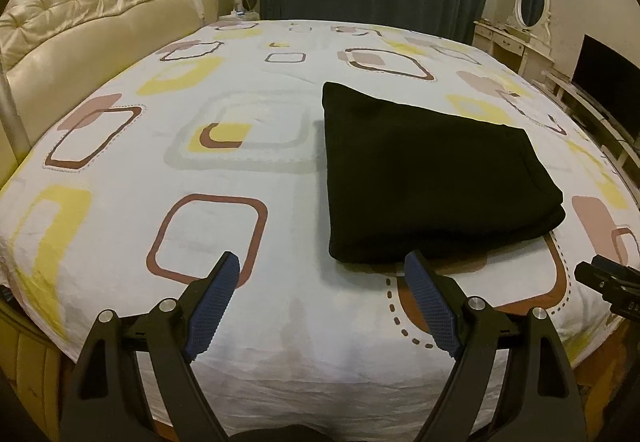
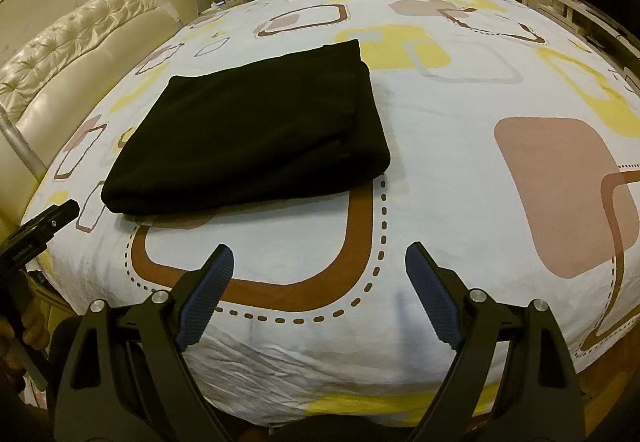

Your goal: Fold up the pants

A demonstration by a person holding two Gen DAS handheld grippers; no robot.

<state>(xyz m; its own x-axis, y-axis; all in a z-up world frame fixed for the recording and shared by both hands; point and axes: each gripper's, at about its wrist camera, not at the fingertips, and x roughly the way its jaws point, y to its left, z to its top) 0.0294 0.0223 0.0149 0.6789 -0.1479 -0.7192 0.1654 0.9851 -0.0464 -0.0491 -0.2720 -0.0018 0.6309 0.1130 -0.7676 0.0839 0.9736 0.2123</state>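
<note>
Left wrist view: the bed [image 1: 280, 314] carries black pants [image 1: 424, 177], folded into a flat stack, lying just beyond the left tongs [image 1: 322, 264], toward their right finger. Both left and right tongs [image 2: 320, 256] gape wide, holding nothing.

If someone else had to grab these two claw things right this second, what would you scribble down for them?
Left gripper: open, empty, near the bed's front edge, just short of the pants.
Right gripper: open, empty, also short of them.
Black pants: lying on the patterned bedsheet as a compact, layered rectangle; neither gripper touches them.
Done: the fold looks finished, edges fairly even.
Left: probably nothing, or a light tidy of the stacked edge on the right in the left wrist view.
</note>
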